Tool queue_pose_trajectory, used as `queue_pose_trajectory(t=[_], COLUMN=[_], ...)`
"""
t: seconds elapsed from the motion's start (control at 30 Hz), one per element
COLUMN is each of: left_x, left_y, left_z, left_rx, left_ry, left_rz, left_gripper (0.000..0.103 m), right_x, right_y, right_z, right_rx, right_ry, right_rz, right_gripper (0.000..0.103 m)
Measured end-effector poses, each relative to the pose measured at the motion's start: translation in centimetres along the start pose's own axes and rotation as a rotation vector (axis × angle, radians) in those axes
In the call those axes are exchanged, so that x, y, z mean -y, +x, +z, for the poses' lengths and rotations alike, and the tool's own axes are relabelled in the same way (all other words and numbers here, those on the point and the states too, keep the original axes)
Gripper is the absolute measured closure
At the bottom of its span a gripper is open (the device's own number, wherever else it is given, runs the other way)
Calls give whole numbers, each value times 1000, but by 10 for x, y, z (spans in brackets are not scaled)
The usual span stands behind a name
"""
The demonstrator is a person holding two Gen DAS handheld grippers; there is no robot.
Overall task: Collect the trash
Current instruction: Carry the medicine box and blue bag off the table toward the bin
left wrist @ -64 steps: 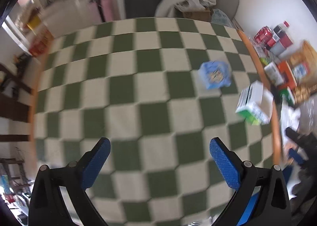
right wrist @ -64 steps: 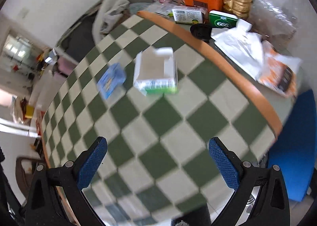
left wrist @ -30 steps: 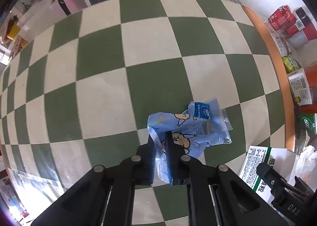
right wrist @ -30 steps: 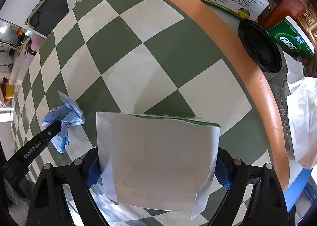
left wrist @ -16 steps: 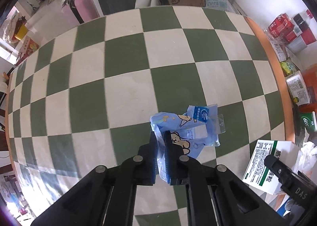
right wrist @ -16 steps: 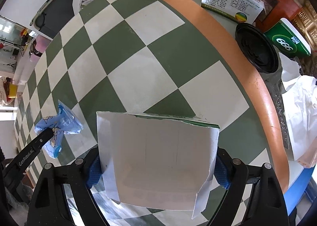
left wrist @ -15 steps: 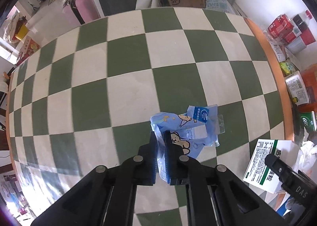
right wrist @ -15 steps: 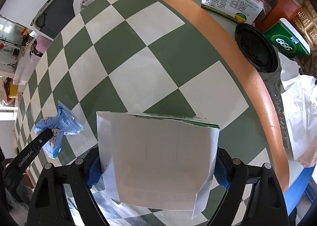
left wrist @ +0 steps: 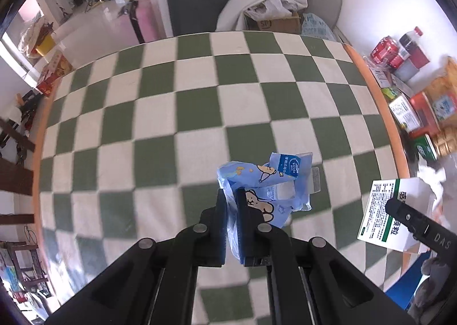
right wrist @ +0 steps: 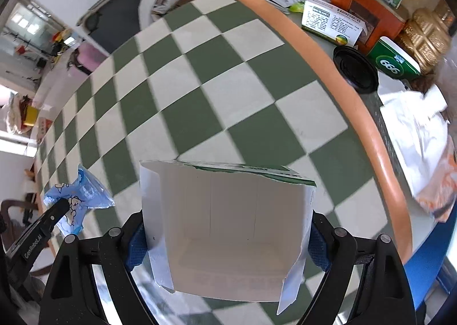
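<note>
Above the green-and-white checked tablecloth (left wrist: 177,113), left gripper (left wrist: 232,212) pinches a crumpled blue plastic wrapper (left wrist: 268,182); right gripper (right wrist: 225,235) clamps an opened white cardboard box (right wrist: 225,228).

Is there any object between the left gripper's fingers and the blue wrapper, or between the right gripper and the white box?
Nothing visible: the left gripper pinches the blue wrapper directly, and the right gripper clamps the white box.

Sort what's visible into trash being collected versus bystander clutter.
Job:
- crumpled blue cartoon-print plastic wrapper, pinched in left gripper
- opened white-and-green cardboard box, clamped in right gripper

Lying about:
- green "666" carton
- black round lid
- red cans
</note>
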State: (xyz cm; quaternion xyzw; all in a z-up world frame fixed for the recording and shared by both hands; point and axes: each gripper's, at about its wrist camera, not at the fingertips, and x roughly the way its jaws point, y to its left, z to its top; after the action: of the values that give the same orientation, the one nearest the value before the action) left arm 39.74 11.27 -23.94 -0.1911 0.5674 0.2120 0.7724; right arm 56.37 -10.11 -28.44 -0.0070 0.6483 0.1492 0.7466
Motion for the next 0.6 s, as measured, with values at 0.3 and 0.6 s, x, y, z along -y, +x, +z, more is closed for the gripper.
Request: queue_pose_trajectory(t=[0.3,0.6], left_x=[-65,-139], left_y=[-81,-120], left_z=[-130,-282], left_rx=[81,25], left_ry=[-3,-38], left_rz=[-33,-75], left_gripper=[100,100], right_x=[-33,-49], right_y=[-54,-92], right_z=[-131,-328], right_rx=[48,42], right_ry=[-72,-82], right_rz=[56,78], right_gripper=[14,14])
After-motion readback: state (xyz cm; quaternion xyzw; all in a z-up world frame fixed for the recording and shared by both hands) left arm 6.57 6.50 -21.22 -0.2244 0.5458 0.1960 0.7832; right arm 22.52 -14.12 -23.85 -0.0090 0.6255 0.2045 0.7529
